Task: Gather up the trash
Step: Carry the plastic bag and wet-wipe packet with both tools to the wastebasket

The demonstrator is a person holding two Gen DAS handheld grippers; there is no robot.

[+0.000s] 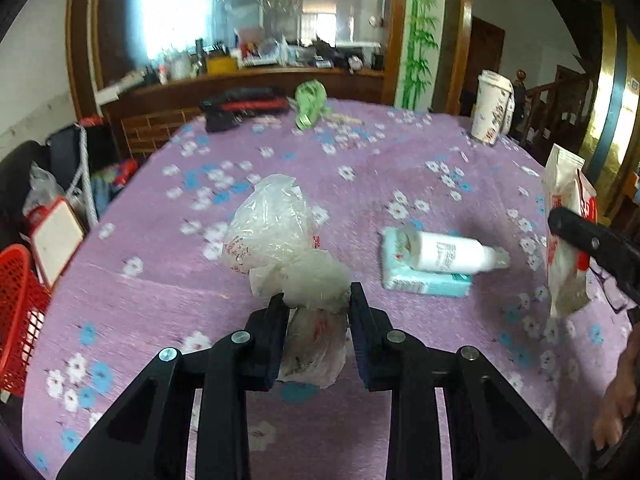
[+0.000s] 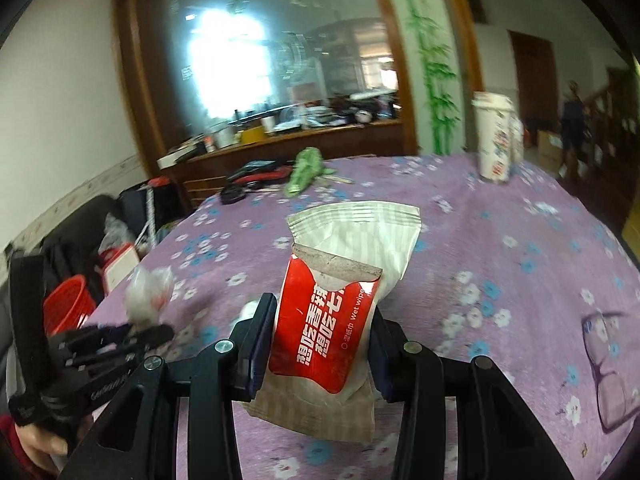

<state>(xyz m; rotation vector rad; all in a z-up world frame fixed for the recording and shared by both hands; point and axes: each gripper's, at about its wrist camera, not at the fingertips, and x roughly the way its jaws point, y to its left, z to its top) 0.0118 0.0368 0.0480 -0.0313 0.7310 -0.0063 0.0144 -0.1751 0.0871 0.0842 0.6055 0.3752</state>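
Note:
My left gripper [image 1: 316, 300] is shut on a crumpled clear plastic bag [image 1: 276, 224] and holds it over the purple flowered tablecloth [image 1: 360, 168]. The bag also shows at the left of the right wrist view [image 2: 146, 296]. My right gripper [image 2: 324, 312] is shut on a red and white wet-wipe packet [image 2: 340, 292], held upright above the table. The packet and the right gripper's finger [image 1: 588, 240] show at the right edge of the left wrist view [image 1: 564, 216].
A white bottle [image 1: 452, 250] lies on a pale blue tissue pack [image 1: 424, 280]. A paper cup [image 1: 490, 106] stands far right; a green wrapper [image 1: 310, 102] and black-red items [image 1: 244, 106] lie at the back. A red basket [image 1: 18, 312] is off the left edge. Glasses [image 2: 608, 360] lie right.

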